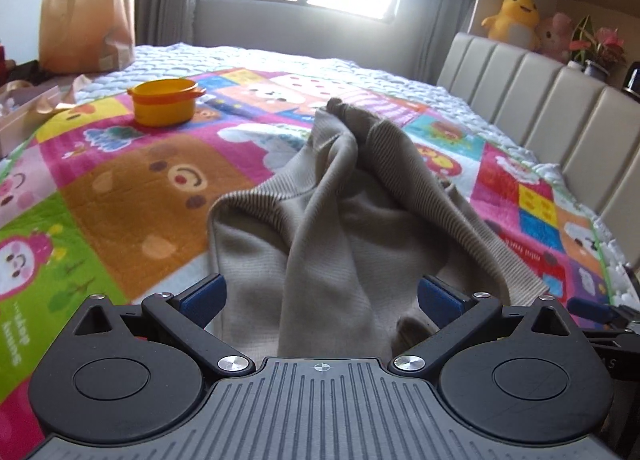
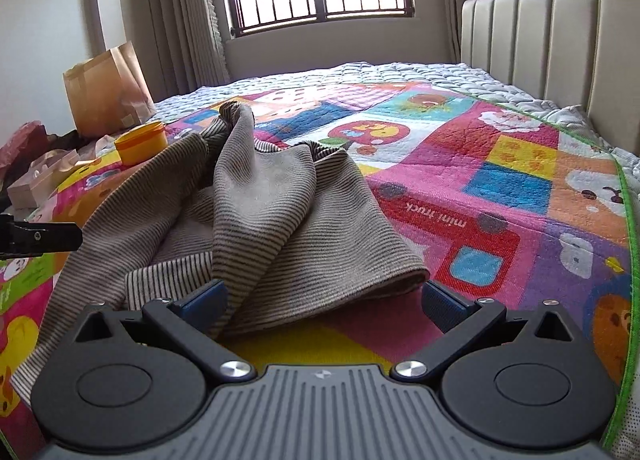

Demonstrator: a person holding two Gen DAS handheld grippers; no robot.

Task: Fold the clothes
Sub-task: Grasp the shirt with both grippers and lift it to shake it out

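The left gripper (image 1: 322,296) has its jaws spread wide, and the beige striped garment (image 1: 340,220) lies crumpled between its blue pads (image 1: 204,298), not pinched. The right gripper (image 2: 322,298) is wide too, with an edge of the same garment (image 2: 280,220) just before it. The garment rests in a heap on the colourful cartoon blanket (image 2: 500,200) on the bed. A yellow pot (image 1: 164,102) stands farther back on the blanket, near a brown paper bag (image 1: 86,24).
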